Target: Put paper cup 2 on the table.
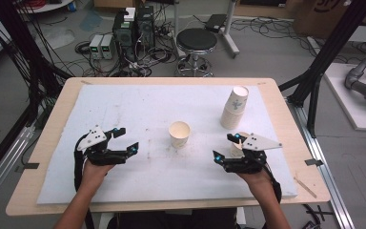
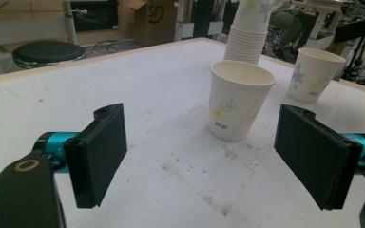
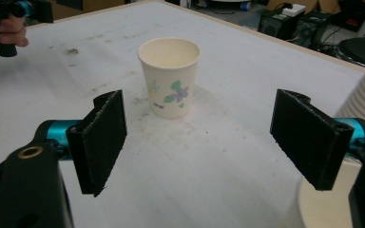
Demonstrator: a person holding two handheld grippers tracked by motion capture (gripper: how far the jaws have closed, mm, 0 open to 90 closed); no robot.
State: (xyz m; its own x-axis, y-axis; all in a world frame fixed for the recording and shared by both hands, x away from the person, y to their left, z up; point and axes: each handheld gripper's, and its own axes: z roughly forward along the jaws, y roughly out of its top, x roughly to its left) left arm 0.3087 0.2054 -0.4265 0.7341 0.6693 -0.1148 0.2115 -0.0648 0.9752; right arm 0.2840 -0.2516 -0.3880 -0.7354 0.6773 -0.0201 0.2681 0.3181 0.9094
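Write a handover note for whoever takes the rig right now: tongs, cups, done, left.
Left tongs: open, nothing between them, low over the board's left, aimed at the middle cup.
Right tongs: open, nothing held, by the near cup on the right.
Cups: middle cup upright at the board's centre; near cup upright beside the right tongs; stack upright behind it.
Done: apparently two cups set out singly.
Left: probably pulling more cups from the stack; neither tongs grips anything.

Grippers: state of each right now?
Left gripper: open, holding nothing.
Right gripper: open, holding nothing; a paper cup stands just beside it.
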